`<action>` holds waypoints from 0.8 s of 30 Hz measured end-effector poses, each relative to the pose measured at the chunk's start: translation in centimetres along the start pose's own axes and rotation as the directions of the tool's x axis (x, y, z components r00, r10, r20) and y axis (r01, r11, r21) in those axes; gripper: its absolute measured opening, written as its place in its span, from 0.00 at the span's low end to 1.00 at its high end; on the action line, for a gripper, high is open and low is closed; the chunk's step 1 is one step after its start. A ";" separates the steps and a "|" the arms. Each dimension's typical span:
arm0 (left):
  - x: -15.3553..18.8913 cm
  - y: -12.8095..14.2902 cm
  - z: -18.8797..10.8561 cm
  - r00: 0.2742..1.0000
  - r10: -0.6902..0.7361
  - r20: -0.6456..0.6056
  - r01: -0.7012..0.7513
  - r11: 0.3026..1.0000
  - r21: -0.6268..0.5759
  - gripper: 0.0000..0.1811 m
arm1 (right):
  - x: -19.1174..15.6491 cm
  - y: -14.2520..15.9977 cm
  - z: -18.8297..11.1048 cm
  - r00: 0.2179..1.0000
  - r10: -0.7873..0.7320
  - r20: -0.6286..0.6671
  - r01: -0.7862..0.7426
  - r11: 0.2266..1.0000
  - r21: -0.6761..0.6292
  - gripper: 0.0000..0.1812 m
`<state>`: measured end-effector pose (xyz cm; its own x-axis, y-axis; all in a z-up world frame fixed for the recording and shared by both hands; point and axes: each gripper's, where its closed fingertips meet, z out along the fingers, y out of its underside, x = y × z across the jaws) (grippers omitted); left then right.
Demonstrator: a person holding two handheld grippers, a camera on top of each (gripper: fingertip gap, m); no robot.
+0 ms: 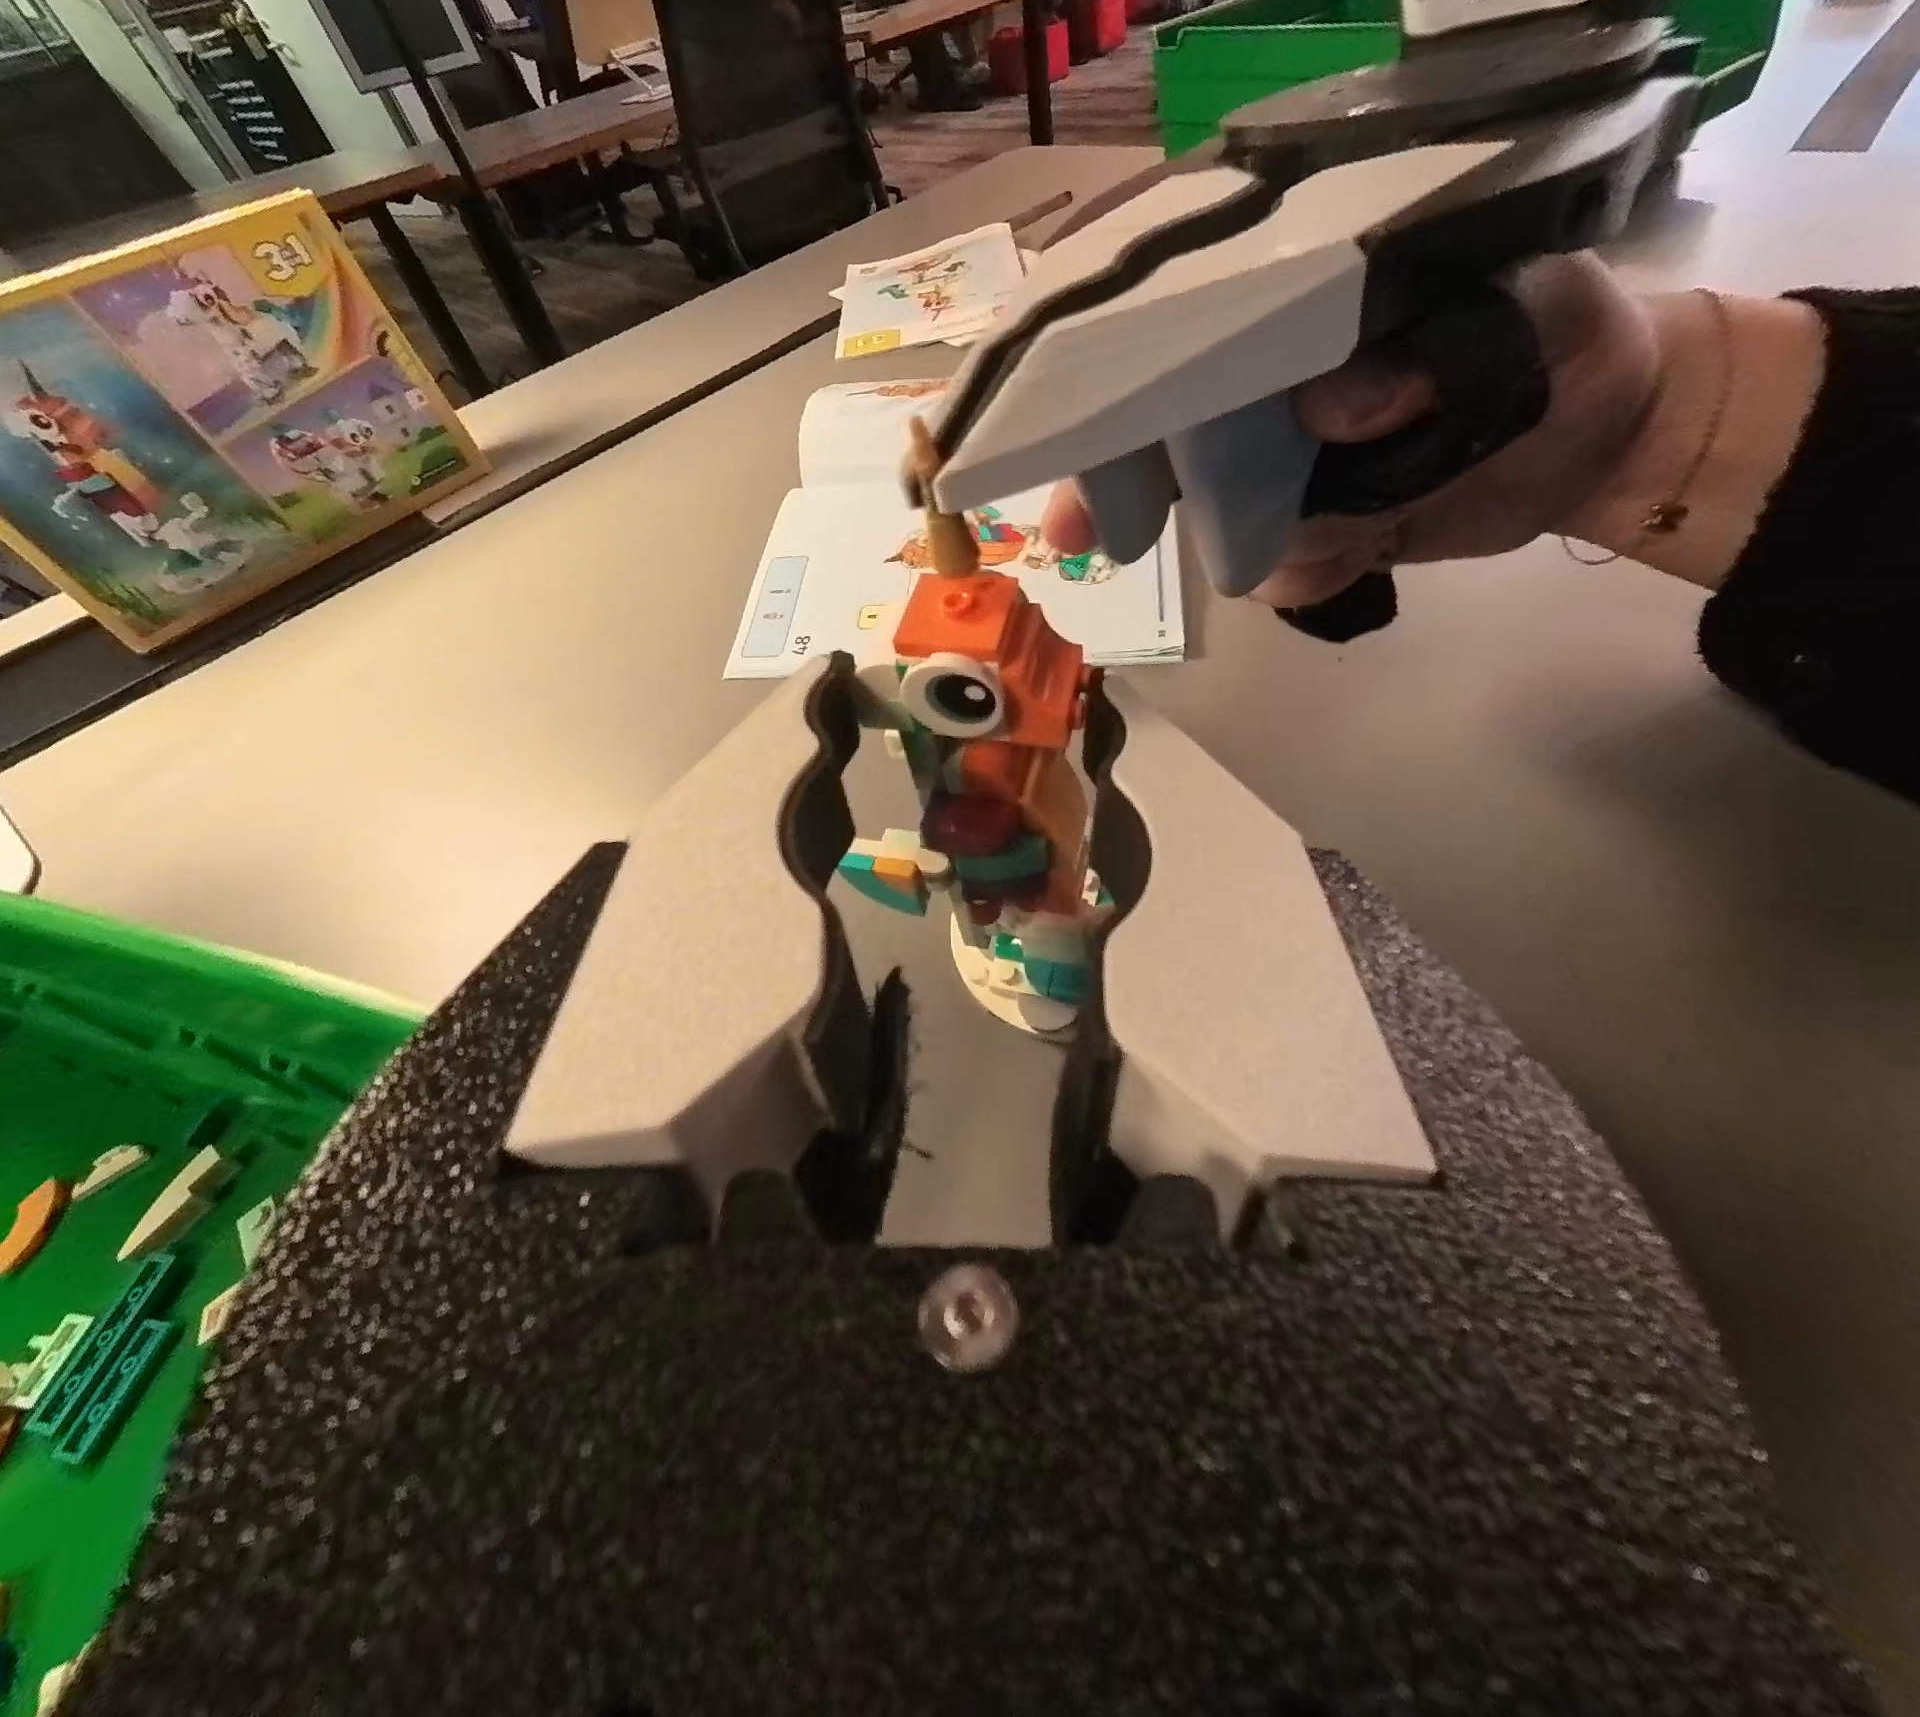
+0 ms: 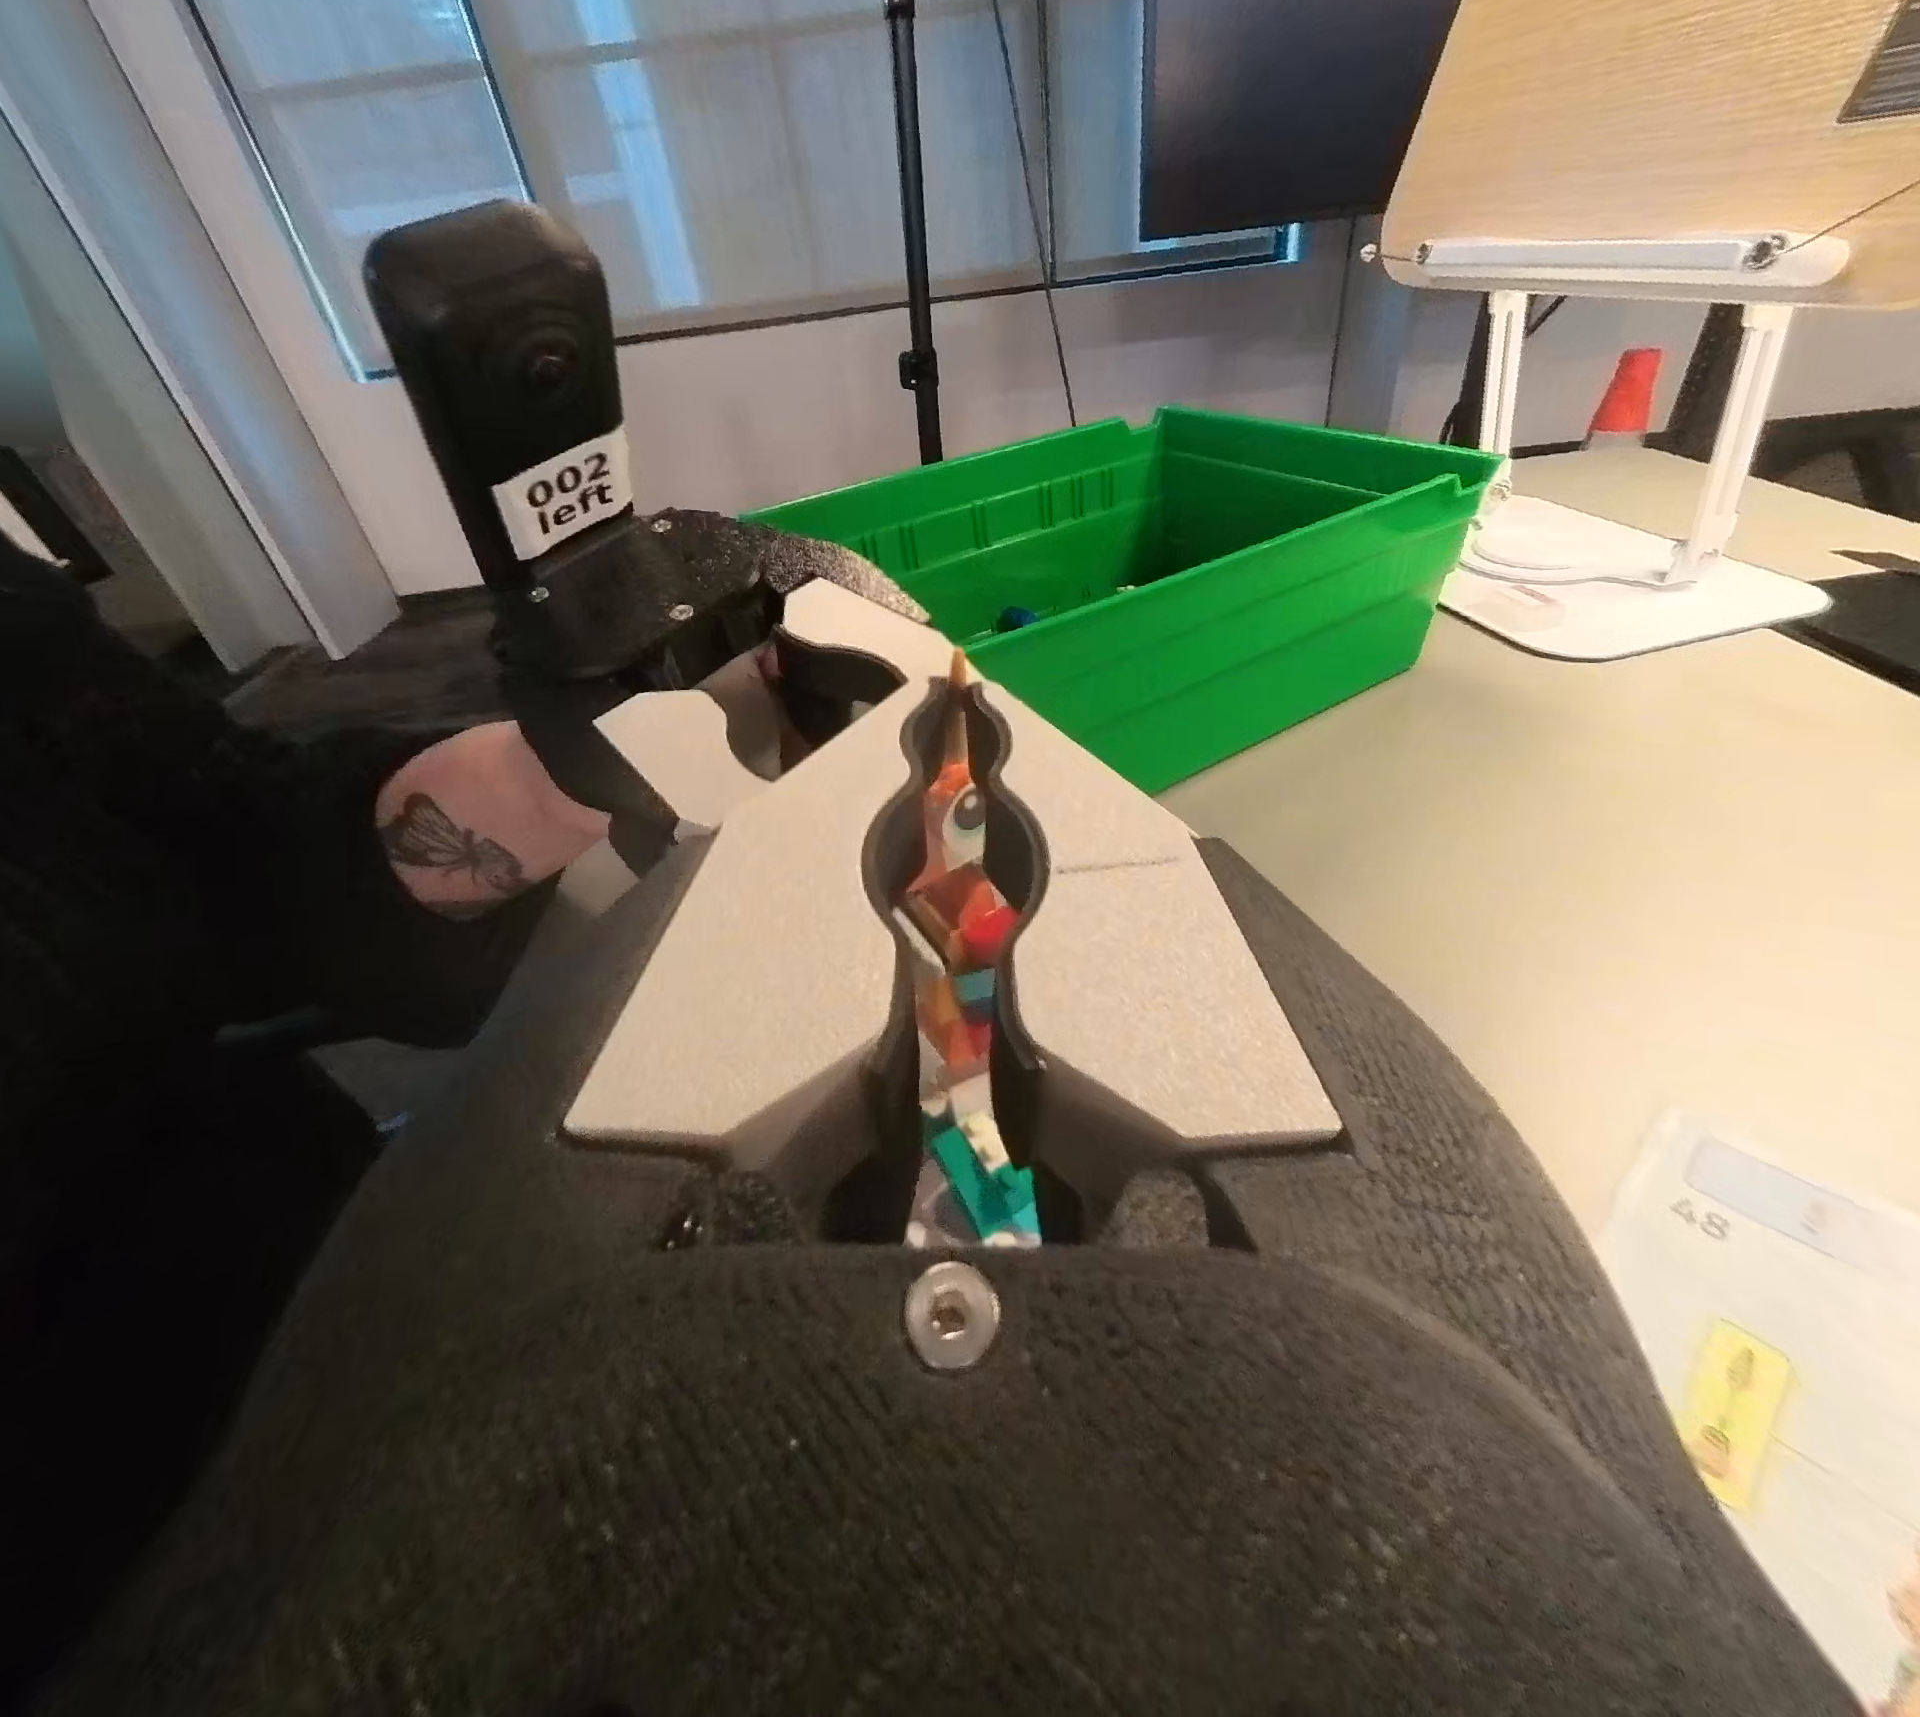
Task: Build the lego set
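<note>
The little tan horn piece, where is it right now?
In the left wrist view, the horn is pinched in the right gripper, just above the orange head.

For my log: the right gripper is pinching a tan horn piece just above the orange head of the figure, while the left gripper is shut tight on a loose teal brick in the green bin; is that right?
Not quite. In the left wrist view the left gripper brackets the figure on the table, not a bin brick. The right gripper does pinch the tan horn piece above the orange head.

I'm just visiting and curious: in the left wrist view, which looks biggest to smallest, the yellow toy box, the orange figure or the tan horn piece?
1. Yellow toy box, though it stands farther back.
2. Orange figure.
3. Tan horn piece, clearly smallest.
</note>
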<state>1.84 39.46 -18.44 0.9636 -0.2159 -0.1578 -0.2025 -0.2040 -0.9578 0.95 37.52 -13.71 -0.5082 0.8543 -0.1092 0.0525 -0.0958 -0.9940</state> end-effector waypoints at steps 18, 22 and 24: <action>0.1 0.0 -0.1 0.999 0.034 0.032 -0.034 0.999 0.003 0.22 | -0.5 0.4 0.3 0.991 -0.130 -0.023 0.129 0.991 -0.045 0.01; 0.2 0.0 -0.1 0.998 0.049 0.032 -0.049 0.999 -0.001 0.22 | -0.7 0.4 0.3 0.973 -0.227 -0.037 0.223 0.970 -0.093 0.01; 0.2 -0.1 -0.1 0.997 0.064 0.044 -0.065 0.998 0.006 0.22 | -0.9 0.5 0.5 0.969 -0.245 -0.037 0.240 0.965 -0.102 0.01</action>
<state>2.01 39.38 -18.39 0.9553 -0.1864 -0.2296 -0.2635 -0.1839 -0.9470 1.05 36.47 -14.15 -0.4736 0.8699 0.1378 0.0160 0.1650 -0.9862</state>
